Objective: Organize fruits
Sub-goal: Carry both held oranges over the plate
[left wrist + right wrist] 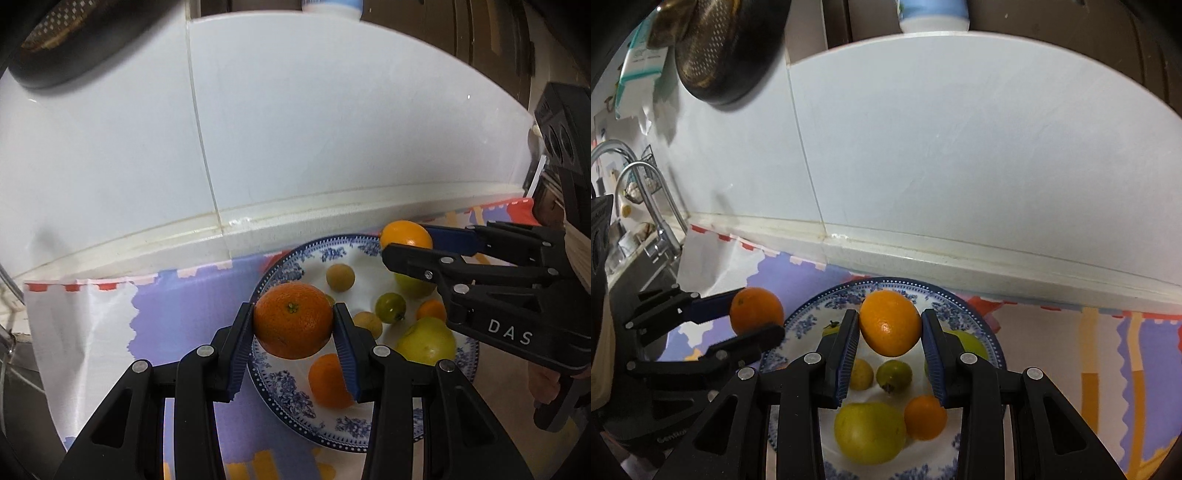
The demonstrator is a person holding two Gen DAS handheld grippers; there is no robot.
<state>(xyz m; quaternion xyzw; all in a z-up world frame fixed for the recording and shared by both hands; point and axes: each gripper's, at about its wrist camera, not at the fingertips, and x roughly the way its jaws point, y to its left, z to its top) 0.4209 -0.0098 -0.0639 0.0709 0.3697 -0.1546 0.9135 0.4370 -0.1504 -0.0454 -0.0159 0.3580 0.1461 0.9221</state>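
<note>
Your left gripper point(293, 325) pinches a dimpled round orange tangerine point(293, 320) | your "DAS"-lettered black right gripper point(890, 341) clamps a smooth yellow-orange citrus point(890, 323) | both over the blue-patterned white porcelain plate point(291, 398).

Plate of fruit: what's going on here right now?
A person works two tools over the blue-patterned plate. The left hand-held gripper is shut on a deep-orange orange; the right hand-held gripper is shut on a lighter orange. Both fruits are clear of the plate, which holds several smaller fruits.
</note>
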